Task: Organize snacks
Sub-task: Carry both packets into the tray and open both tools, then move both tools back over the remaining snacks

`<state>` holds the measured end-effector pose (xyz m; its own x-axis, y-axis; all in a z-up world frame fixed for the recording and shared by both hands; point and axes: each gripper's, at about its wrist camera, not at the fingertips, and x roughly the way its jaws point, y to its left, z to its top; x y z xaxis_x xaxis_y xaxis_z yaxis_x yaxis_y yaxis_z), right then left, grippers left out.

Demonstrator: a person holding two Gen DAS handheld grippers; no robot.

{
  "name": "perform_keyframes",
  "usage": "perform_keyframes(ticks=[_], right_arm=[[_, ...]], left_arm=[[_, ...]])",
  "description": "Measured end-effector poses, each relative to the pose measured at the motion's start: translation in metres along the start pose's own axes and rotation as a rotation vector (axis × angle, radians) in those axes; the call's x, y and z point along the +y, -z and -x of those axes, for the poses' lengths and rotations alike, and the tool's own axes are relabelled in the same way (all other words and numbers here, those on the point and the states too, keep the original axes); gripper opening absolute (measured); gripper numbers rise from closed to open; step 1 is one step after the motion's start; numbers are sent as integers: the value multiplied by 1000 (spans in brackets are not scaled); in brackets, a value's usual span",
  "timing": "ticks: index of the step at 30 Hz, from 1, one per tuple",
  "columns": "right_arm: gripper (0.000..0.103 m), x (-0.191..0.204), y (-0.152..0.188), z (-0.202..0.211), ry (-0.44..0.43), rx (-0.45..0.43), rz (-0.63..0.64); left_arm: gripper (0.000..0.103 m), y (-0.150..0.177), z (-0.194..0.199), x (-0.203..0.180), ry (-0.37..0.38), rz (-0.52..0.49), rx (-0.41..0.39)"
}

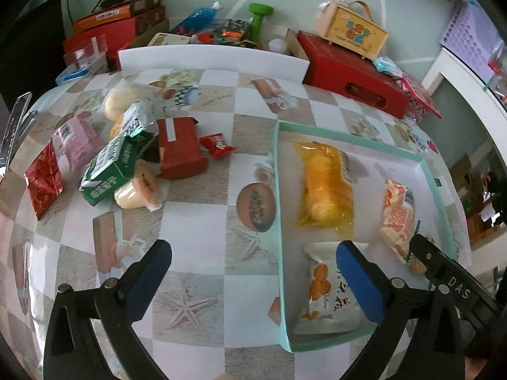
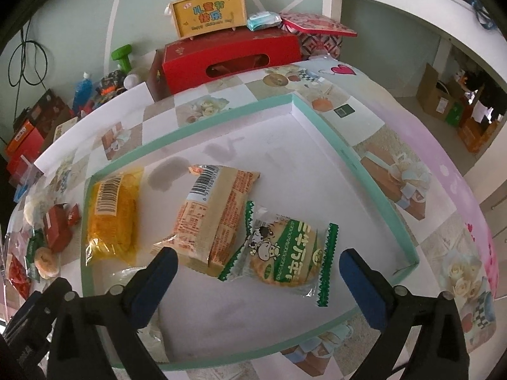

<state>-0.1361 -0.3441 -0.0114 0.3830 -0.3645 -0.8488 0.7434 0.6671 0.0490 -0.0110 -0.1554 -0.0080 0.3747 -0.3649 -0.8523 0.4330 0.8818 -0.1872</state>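
1. One shallow mint-green cardboard tray (image 2: pixel 374 171) sits on the tabletop.
2. Four wrapped snacks lie inside: one yellow packet (image 2: pixel 111 218), one beige-orange packet (image 2: pixel 218 215), one green-edged clear-wrapped cracker (image 2: pixel 285 256), one white packet printed with oranges (image 1: pixel 323 297).
3. One green carton (image 1: pixel 107 167) lies outside.
4. Two red gift boxes (image 1: pixel 355 72) stand behind.

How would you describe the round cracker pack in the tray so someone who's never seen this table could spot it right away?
Find the shallow mint-green tray on the checkered tablecloth. Three wrapped snacks show fully inside; the cracker pack lies nearest the open right gripper, touching the beige packet. It alone is clear with green zigzag ends and a cartoon cow; the yellow packet lies apart.
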Motion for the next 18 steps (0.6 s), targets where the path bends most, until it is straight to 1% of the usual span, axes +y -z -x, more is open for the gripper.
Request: perform_keyframes(ticks=[9, 14, 18], right_arm=[[103, -1, -3, 5, -16, -30, -24], [103, 3, -2, 6, -7, -30, -6], [103, 8, 0, 6, 8, -28, 12]], left_arm=[[103, -2, 4, 5, -28, -1, -32], [103, -3, 5, 9, -24, 1, -25], [103, -2, 0, 14, -47, -4, 17]])
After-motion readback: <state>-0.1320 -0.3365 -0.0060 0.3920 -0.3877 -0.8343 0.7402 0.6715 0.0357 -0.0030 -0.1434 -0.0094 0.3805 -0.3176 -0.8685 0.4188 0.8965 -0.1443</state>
